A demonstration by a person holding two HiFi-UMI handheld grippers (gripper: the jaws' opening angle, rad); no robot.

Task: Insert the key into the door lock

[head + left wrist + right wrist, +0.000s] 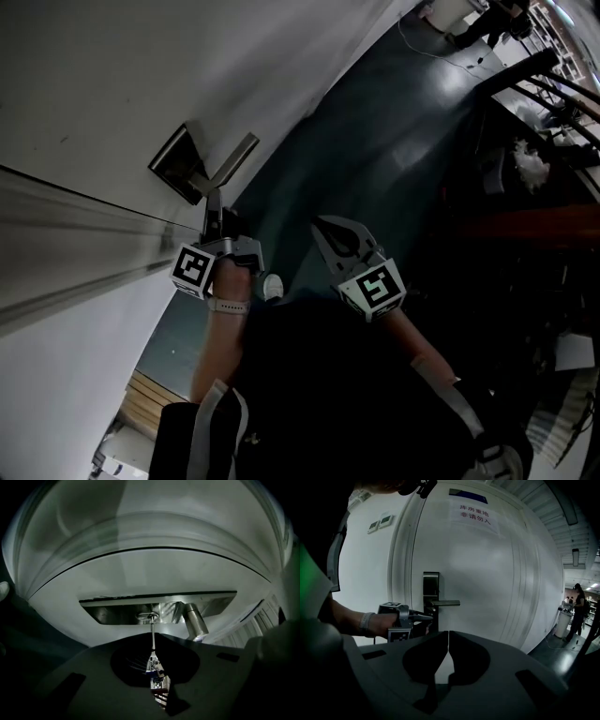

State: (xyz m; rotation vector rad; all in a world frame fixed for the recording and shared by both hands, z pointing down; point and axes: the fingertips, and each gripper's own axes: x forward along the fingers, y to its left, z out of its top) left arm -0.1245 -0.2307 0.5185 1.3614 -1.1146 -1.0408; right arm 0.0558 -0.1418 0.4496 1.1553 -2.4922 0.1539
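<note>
door (487, 573): flat, smooth, pale, rigid | lock plate (112, 612): rect. brushed metal | lever (194, 620): round metal bar | R gripper (448, 644): jaws together, empty, well off door | L gripper (155, 644): clamped on key head | key (153, 626): thin metal shank, tip at keyhole (148, 616), depth unclear; judged light, stiff, slick, so grip flat head, keep square.

A printed notice (475, 513) is seen at twelve o'clock in the right gripper view, wall panels (386, 520) at ten, a standing person (578, 605) at three.
</note>
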